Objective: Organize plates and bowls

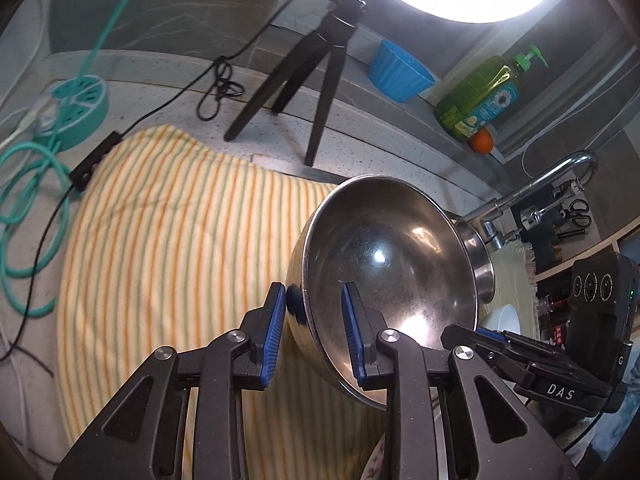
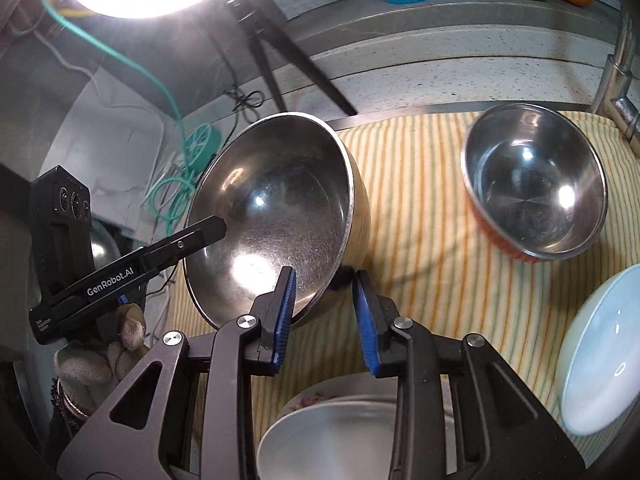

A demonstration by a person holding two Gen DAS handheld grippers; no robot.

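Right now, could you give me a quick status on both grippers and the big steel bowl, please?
Left gripper and right gripper both clamped on big steel bowl rim, opposite sides. Bowl tilted over striped towel. Nothing in the way.

Yellow-striped towel (image 1: 168, 216), silver bowl (image 1: 384, 248)
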